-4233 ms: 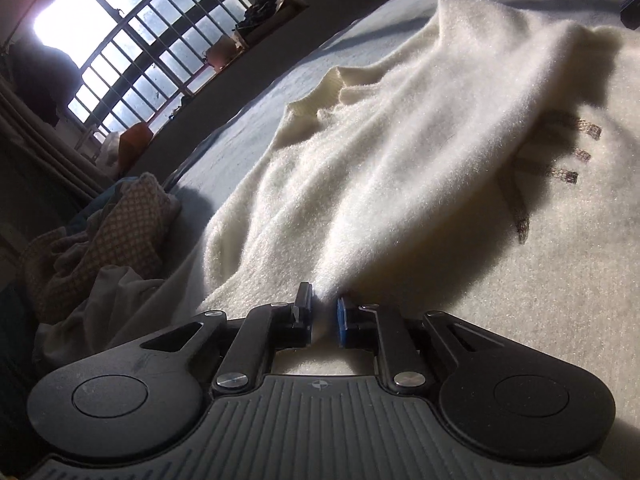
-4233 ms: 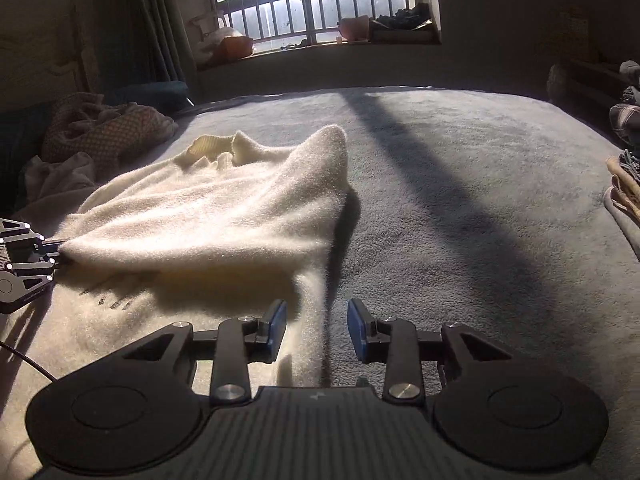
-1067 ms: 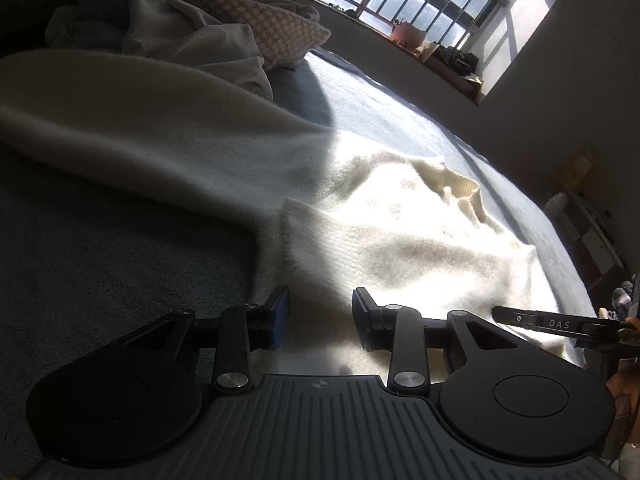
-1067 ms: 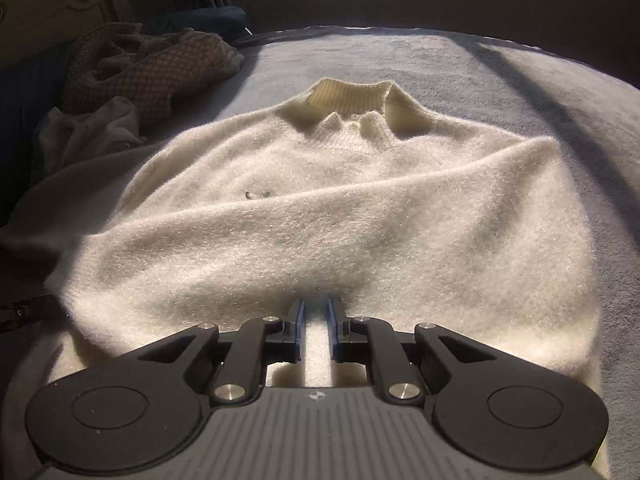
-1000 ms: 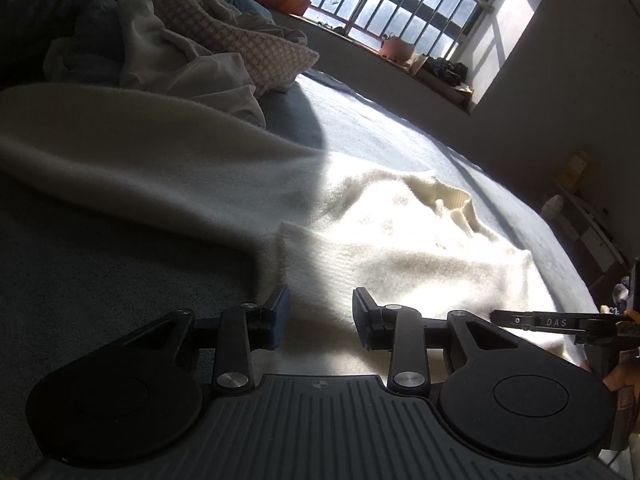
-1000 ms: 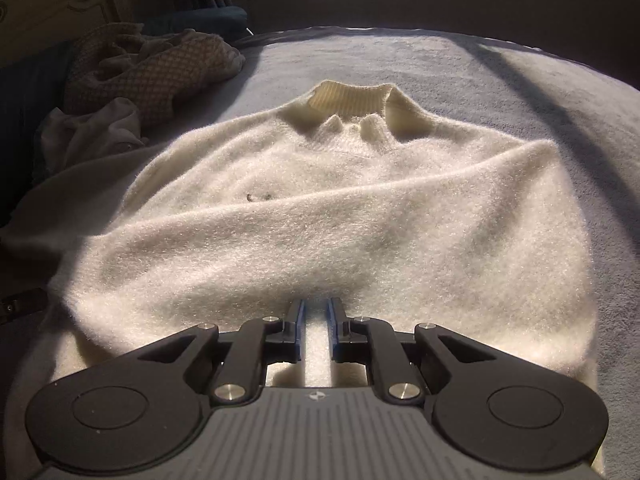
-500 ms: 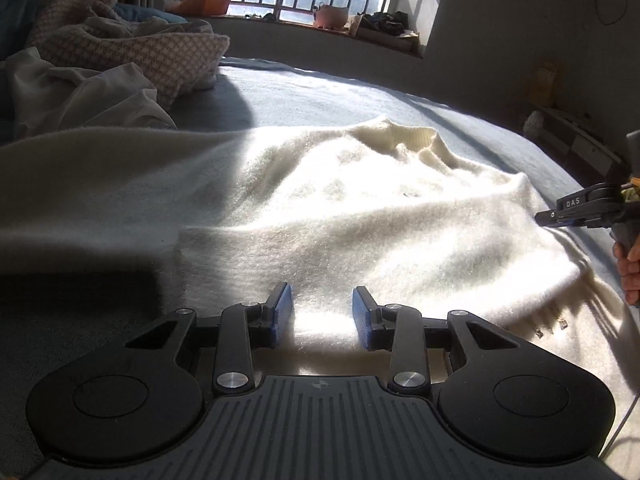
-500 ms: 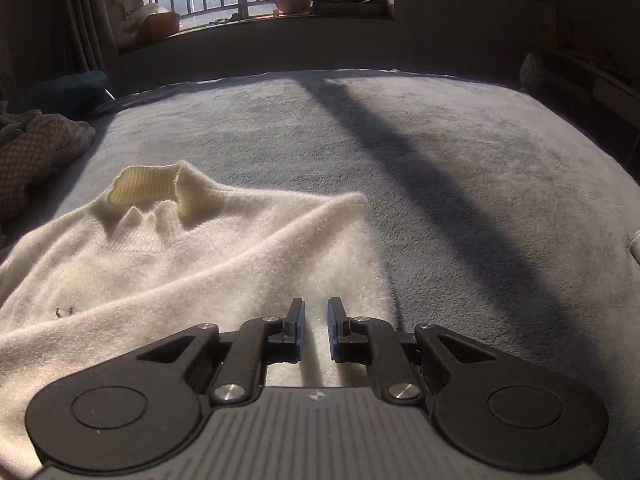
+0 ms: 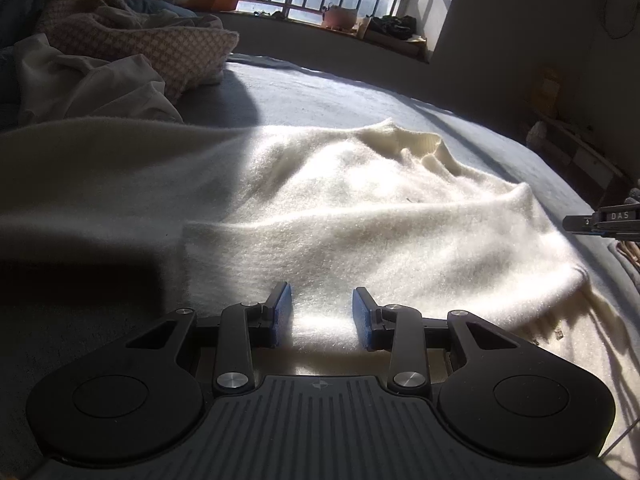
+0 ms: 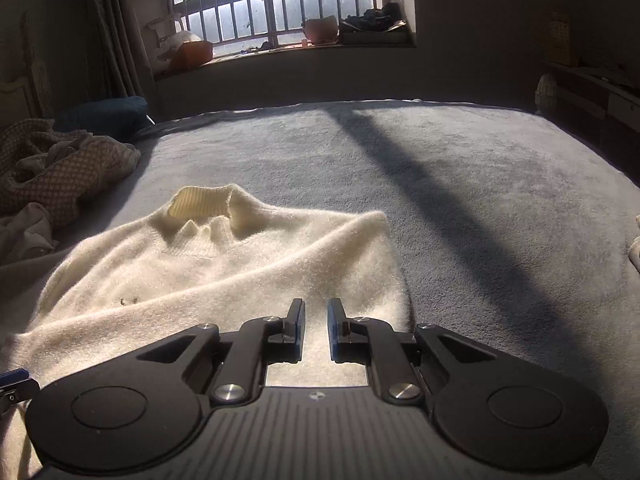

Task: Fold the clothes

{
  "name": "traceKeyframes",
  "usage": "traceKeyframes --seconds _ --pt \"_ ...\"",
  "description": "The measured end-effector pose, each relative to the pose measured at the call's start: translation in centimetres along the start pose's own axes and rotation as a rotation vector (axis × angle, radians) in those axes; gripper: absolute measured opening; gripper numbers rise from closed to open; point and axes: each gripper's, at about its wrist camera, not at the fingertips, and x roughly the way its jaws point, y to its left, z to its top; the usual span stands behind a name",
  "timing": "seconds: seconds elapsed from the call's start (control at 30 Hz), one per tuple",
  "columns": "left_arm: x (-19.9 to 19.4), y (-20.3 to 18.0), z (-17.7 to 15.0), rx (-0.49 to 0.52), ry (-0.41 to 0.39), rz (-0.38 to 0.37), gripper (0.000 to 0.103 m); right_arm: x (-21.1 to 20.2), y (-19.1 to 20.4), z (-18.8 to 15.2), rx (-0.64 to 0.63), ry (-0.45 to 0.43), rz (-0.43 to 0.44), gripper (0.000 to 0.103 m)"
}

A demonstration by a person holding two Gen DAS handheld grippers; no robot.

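Observation:
A cream knit sweater (image 9: 360, 208) lies front up on the grey bed cover (image 9: 328, 88), its ribbed collar (image 9: 416, 140) at the far side. One sleeve lies folded across the body, and the other stretches off to the left in shadow. My left gripper (image 9: 322, 312) hovers low over the near hem, open, with nothing between its pads. My right gripper (image 10: 316, 326) is over the sweater (image 10: 224, 264) near its right edge. Only a narrow gap separates its pads, and nothing is pinched. In the left wrist view its tip (image 9: 580, 224) hangs clear of the cloth.
A heap of other clothes, a checked garment (image 9: 160, 48) and a white cloth (image 9: 88, 88), lies at the far left of the bed. More fabric pokes in at the right edge (image 10: 634, 252). Bare grey cover (image 10: 460, 200) stretches right of the sweater. A barred window (image 10: 280, 0) is behind.
My right gripper has swung from the middle of the sweater to its right edge and risen, its gap unchanged. My left gripper rolled level and slid along the hem, then kept still.

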Motion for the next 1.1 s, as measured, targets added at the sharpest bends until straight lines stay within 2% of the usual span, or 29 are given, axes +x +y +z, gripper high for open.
traceKeyframes --seconds 0.1,0.23,0.37,0.43,0.5,0.57,0.73,0.8,0.9,1.0,1.1 --pt "0.0 0.2 0.2 -0.021 0.007 -0.008 0.034 2.5 -0.1 -1.4 -0.01 0.123 -0.064 0.011" --pt "-0.8 0.7 0.5 -0.046 0.0 -0.033 0.034 0.5 0.7 -0.9 0.05 0.068 -0.024 0.012" --pt "-3.3 1.8 0.7 -0.102 -0.058 -0.037 0.035 -2.0 4.6 -1.0 -0.082 -0.001 0.109 0.012" --pt "-4.5 2.7 0.7 -0.14 -0.089 -0.023 0.035 -2.4 6.3 -1.8 -0.153 -0.001 0.155 0.012" --pt "-6.1 4.6 0.7 -0.213 -0.128 0.024 0.039 -1.6 8.1 -3.0 -0.231 0.056 0.173 0.012" --pt "-7.4 6.9 0.7 -0.304 -0.161 0.082 0.04 0.1 9.2 -4.4 -0.286 0.168 0.15 0.013" --pt "-9.9 14.1 0.6 -0.557 -0.216 0.25 0.047 0.2 8.9 -5.1 -0.241 0.17 0.14 0.013" --pt "-10.7 17.0 0.3 -0.673 -0.234 0.293 0.05 0.3 8.8 -4.9 -0.229 0.18 0.138 0.014" --pt "-11.4 20.5 0.1 -0.803 -0.272 0.33 0.055 0.4 9.2 -4.9 -0.242 0.183 0.118 0.014" --pt "-11.5 23.3 0.0 -0.911 -0.288 0.336 0.056 0.6 9.5 -4.8 -0.241 0.188 0.1 0.014" --pt "-11.2 25.5 0.0 -0.981 -0.313 0.349 0.056 0.6 9.6 -4.7 -0.238 0.196 0.086 0.014"
